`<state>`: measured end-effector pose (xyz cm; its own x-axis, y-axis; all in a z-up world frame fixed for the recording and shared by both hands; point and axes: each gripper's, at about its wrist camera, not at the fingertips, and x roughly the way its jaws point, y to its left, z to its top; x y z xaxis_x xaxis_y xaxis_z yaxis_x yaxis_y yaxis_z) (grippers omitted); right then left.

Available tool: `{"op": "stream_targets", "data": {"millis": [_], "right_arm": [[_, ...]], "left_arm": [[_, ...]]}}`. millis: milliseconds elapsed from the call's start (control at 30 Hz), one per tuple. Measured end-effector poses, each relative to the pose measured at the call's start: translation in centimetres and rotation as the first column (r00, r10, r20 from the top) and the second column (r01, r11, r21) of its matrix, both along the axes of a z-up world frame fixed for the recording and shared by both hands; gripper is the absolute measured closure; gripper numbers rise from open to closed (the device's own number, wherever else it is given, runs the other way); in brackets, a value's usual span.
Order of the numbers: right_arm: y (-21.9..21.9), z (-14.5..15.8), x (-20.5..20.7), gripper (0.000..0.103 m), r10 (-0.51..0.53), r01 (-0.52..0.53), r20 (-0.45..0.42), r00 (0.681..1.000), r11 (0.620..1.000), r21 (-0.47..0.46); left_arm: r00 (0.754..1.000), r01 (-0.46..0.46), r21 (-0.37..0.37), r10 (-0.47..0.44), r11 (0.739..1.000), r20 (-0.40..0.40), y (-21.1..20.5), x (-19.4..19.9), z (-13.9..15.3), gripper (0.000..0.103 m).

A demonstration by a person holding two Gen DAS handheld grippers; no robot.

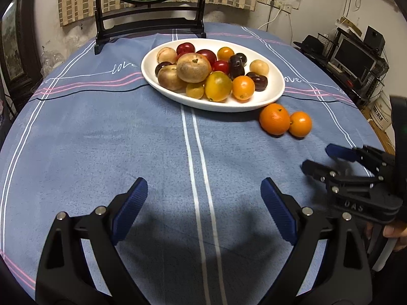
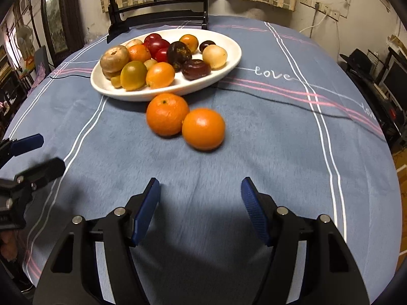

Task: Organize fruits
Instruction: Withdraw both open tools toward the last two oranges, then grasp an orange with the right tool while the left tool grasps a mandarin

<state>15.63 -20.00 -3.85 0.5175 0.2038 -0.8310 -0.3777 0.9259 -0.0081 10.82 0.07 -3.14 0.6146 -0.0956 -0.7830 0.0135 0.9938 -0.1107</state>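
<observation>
A white oval plate [image 1: 276,90] [image 2: 229,58] holds several mixed fruits: brown, red, dark purple, yellow and orange ones. Two oranges lie side by side on the blue cloth just in front of the plate: a larger one [image 1: 274,119] [image 2: 167,114] and a smaller one [image 1: 300,124] [image 2: 203,129]. My left gripper [image 1: 204,190] is open and empty over the cloth, well short of the plate. My right gripper [image 2: 201,190] is open and empty, a short way in front of the two oranges; it also shows at the right of the left wrist view [image 1: 315,158].
A round table with a blue striped cloth [image 1: 127,139] [image 2: 279,139] carries everything. A black stand with a round picture [image 1: 150,25] [image 2: 157,17] rises behind the plate. Shelves with a monitor [image 1: 356,58] stand to the right.
</observation>
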Motion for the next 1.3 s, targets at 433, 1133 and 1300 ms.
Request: {"op": "stream_targets", "data": {"millis": [433, 1133, 1300], "right_arm": [[1.3, -0.5, 4.3, 0.040, 0.000, -0.001, -0.029, 1.000, 1.000, -0.025], [-3.8, 1.5, 1.1, 0.064, -0.012, 0.010, 0.021, 1.000, 0.995, 0.104], [-5.2, 1.6, -0.1, 0.064, -0.005, 0.003, 0.015, 1.000, 0.990, 0.142]], "left_arm": [[0.999, 0.001, 0.011, -0.001, 1.000, -0.037, 0.0, 1.8, -0.9, 0.011], [0.993, 0.063, 0.023, -0.061, 0.998, -0.101, -4.3, 4.7, -1.1, 0.011], [0.989, 0.077, 0.014, -0.075, 0.997, -0.129, -6.2, 6.6, -1.3, 0.011]]}}
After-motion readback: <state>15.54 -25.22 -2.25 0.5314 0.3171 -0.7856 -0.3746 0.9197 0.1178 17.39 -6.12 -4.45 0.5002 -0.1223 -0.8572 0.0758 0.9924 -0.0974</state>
